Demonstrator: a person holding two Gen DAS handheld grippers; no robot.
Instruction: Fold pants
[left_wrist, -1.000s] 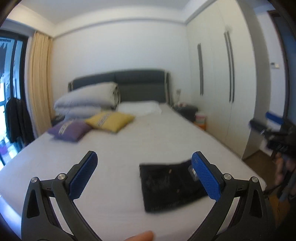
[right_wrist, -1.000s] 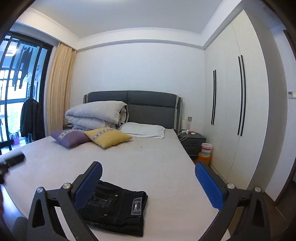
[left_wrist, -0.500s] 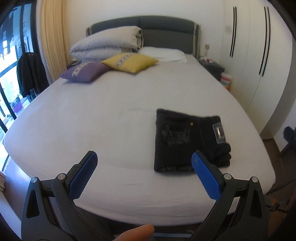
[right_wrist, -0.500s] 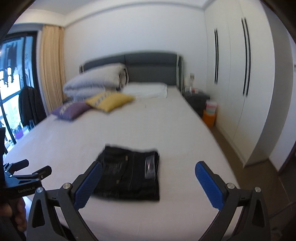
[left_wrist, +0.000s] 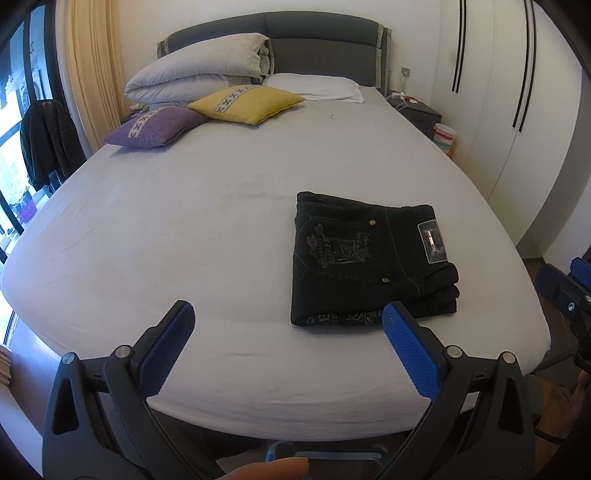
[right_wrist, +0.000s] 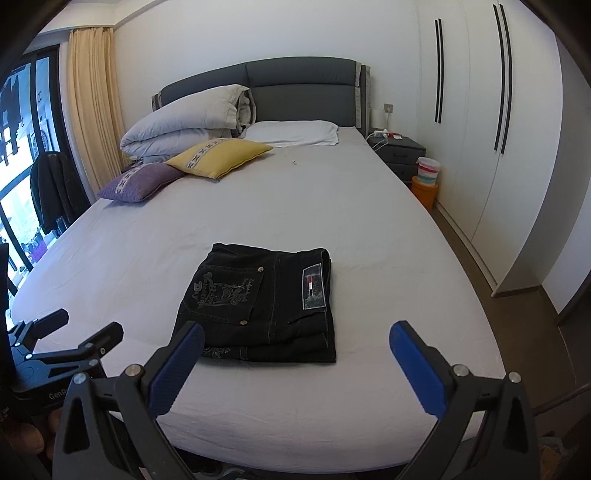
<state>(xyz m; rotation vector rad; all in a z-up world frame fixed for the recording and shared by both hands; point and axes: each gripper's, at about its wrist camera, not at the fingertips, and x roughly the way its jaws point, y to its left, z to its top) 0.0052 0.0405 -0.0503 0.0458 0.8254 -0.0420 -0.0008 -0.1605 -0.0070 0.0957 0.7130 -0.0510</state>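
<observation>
Claws nearest, left claw (left_wrist: 288, 325) and right claw (right_wrist: 295, 343) both spread wide, gripping nothing; just beyond, black pants (right_wrist: 260, 304) folded flat on bed (right_wrist: 388, 240), ahead of right claw, ahead-right of left; farther off, yellow cushion (right_wrist: 218, 157), headboard (right_wrist: 295, 88)

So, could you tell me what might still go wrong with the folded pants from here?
The pants lie near the foot edge of the bed, so a nudge might slide them off. Both grippers, left and right, hang open close by; a stray swipe could undo the stacked layers visible at the near edge.
</observation>
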